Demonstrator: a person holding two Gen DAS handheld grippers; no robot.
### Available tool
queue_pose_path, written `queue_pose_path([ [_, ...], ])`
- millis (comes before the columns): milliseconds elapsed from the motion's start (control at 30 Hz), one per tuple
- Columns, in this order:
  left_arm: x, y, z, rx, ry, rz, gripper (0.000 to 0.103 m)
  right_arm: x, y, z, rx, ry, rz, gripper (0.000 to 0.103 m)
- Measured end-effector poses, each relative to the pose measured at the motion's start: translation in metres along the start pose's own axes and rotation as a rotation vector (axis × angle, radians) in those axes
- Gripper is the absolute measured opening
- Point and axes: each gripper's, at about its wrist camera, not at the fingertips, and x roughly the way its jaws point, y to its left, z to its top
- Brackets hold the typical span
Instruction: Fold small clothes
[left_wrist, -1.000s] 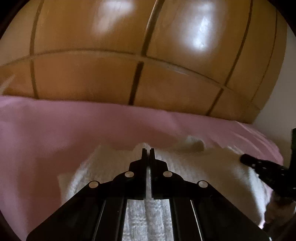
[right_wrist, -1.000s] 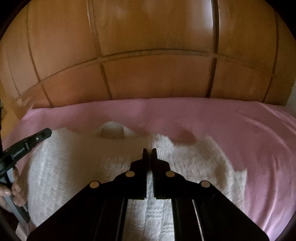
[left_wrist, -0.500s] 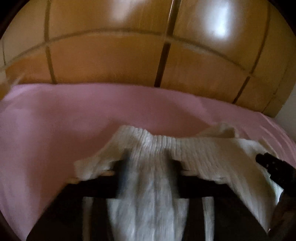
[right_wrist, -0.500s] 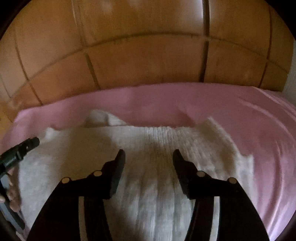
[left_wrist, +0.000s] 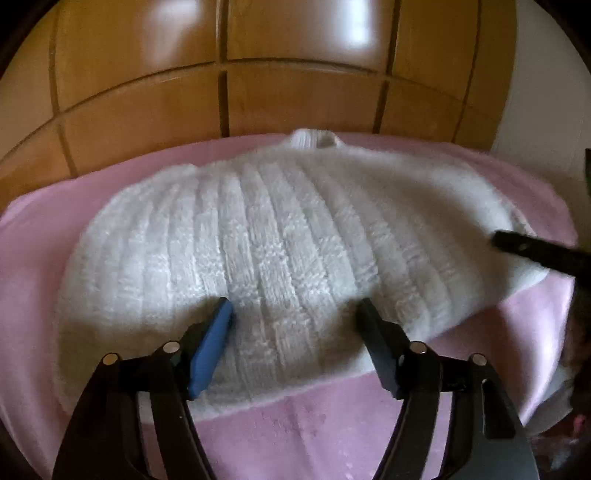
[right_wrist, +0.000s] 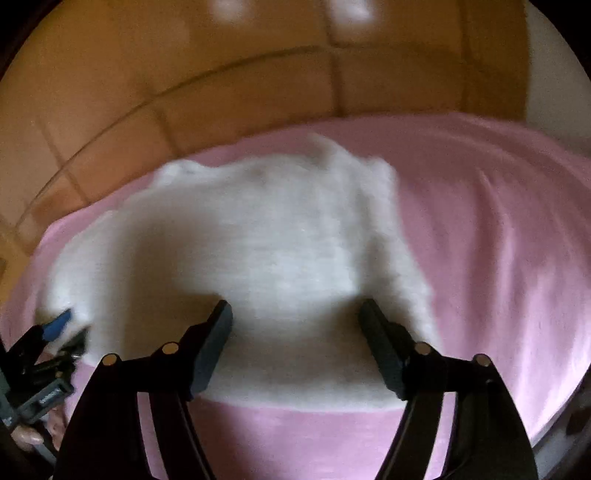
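We see the white ribbed knitted garment (left_wrist: 280, 236) lying folded flat on the pink bed sheet (left_wrist: 332, 435), in front of the panelled wooden wardrobe (left_wrist: 221, 74). Our left gripper (left_wrist: 293, 314) and right gripper (right_wrist: 295, 314) have both just been opening (nothing pinched), jaws spread over the garment's near edge.
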Motion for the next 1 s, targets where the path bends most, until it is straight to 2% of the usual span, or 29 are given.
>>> queue_pose_path([
  [67, -0.003, 0.001, 0.004, -0.021, 0.004, 0.004, 0.071, -0.005, -0.01, 0.0, 0.036, -0.016, 0.036, 0.063],
  [133, -0.01, 0.004, 0.009, -0.048, 0.008, 0.0, 0.071, -0.011, -0.004, 0.002, 0.021, -0.021, 0.017, 0.066],
  [233, -0.03, 0.008, 0.012, -0.076, -0.014, 0.022, 0.072, -0.026, 0.019, 0.004, -0.032, -0.062, -0.011, 0.074],
  [300, -0.042, 0.013, 0.013, -0.096, -0.028, 0.06, 0.079, -0.037, 0.04, 0.003, -0.09, -0.093, 0.011, 0.075],
  [433, -0.057, 0.028, 0.009, -0.154, -0.035, 0.113, 0.08, -0.046, 0.082, -0.007, -0.18, -0.108, 0.071, 0.076],
  [600, -0.071, 0.041, 0.003, -0.191, -0.043, 0.175, 0.08, -0.021, 0.13, -0.021, -0.268, -0.069, 0.119, 0.076],
  [700, -0.076, 0.048, 0.0, -0.2, -0.042, 0.202, 0.08, 0.003, 0.144, -0.034, -0.324, -0.021, 0.064, 0.078],
  [767, -0.078, 0.052, -0.003, -0.205, -0.041, 0.215, 0.08, 0.018, 0.144, -0.046, -0.343, -0.003, 0.026, 0.08],
  [1000, -0.08, 0.074, -0.011, -0.234, -0.027, 0.253, 0.08, 0.022, 0.135, -0.048, -0.316, -0.018, 0.051, 0.082],
])
